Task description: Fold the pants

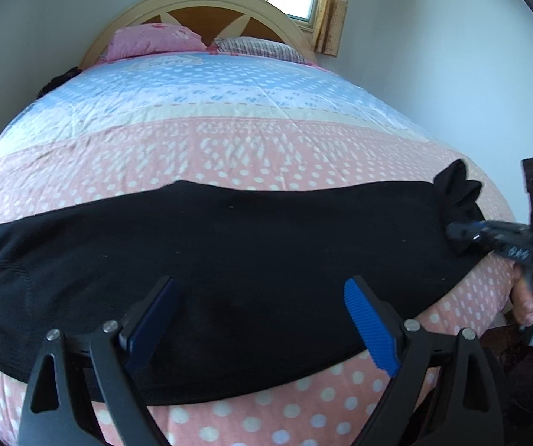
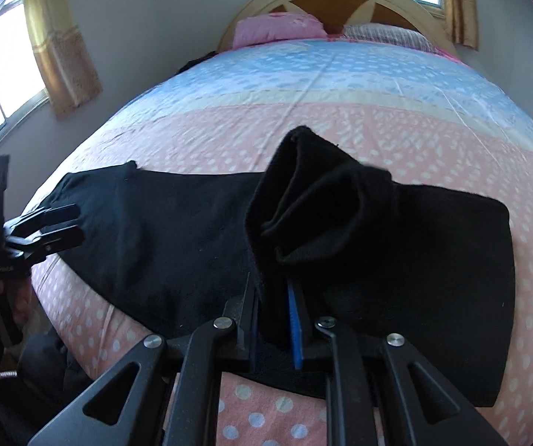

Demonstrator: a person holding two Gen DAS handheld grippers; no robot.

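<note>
Pants [image 2: 177, 230] bunched in right gripper [image 2: 272, 297], left gripper [image 1: 259, 290] wide

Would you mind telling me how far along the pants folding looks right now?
Done: the black pants lie lengthwise across the bed, apparently already doubled leg over leg. In hand: the right tongs are shut on a bunched end of the fabric, lifted off the bed. The left tongs hover open above the pants, holding nothing. Left: folding that end over and flattening.

Left gripper [image 1: 259, 319] jaws spread wide, right gripper [image 2: 272, 304] clamped shut
</note>
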